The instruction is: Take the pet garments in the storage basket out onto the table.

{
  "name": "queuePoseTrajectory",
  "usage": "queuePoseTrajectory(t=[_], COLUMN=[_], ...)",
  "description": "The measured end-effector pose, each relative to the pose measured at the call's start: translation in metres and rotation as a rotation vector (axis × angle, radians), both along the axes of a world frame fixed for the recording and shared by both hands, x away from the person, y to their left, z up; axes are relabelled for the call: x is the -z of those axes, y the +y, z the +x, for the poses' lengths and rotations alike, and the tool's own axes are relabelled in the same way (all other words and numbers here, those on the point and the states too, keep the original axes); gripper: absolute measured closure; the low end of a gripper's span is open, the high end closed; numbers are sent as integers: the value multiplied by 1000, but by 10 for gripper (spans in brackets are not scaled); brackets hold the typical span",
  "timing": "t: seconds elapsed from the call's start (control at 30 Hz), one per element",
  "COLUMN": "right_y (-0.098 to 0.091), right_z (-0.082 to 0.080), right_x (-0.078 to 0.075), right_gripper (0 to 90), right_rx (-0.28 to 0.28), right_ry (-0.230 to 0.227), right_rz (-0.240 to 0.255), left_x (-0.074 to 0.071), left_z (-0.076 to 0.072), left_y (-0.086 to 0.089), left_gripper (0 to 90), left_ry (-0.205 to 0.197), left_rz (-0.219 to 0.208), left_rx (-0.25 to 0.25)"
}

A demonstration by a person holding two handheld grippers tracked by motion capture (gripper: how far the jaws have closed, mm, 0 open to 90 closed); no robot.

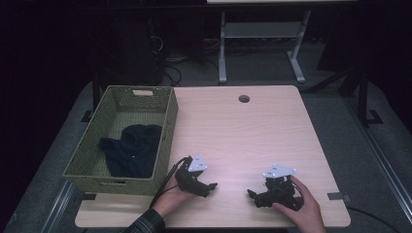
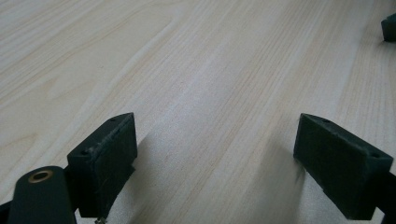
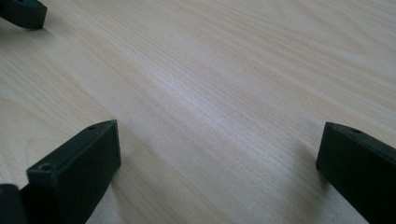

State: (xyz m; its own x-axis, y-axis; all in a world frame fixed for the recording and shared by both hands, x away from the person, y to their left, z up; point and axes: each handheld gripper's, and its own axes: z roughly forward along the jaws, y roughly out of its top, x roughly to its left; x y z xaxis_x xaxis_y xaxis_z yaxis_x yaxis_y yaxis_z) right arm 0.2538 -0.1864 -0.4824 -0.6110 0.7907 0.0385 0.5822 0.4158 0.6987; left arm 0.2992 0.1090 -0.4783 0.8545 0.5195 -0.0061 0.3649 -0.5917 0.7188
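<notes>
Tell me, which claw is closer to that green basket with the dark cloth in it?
The left claw. It sits just off the basket's near right corner. The right claw rests farther right on the table, beyond the left one.

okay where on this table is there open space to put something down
Bare wood runs from the woven basket rightward to the table far and right edges, past the round cable hole. The near edge is crowded: left gripper and right gripper rest there, jaws open.

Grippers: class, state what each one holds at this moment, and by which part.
Nothing is held. The left gripper and right gripper both stand open over the bare table.
</notes>
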Motion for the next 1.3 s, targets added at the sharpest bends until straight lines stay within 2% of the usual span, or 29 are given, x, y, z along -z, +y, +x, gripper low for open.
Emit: queuePoseTrajectory(t=[0.47, 0.87, 1.3], right_y=[0, 0, 0], right_z=[0, 0, 0], right_x=[0, 0, 0], right_gripper=[0, 0, 0], right_rx=[0, 0, 0], right_ry=[-1, 0, -1], right_rz=[0, 0, 0], left_x=[-1, -5, -11], left_z=[0, 3, 4], left_y=[-1, -2, -2], left_gripper=[128, 134, 135], left_ry=[2, 30, 43], left_rz=[6, 41, 42], left_rx=[0, -8, -11])
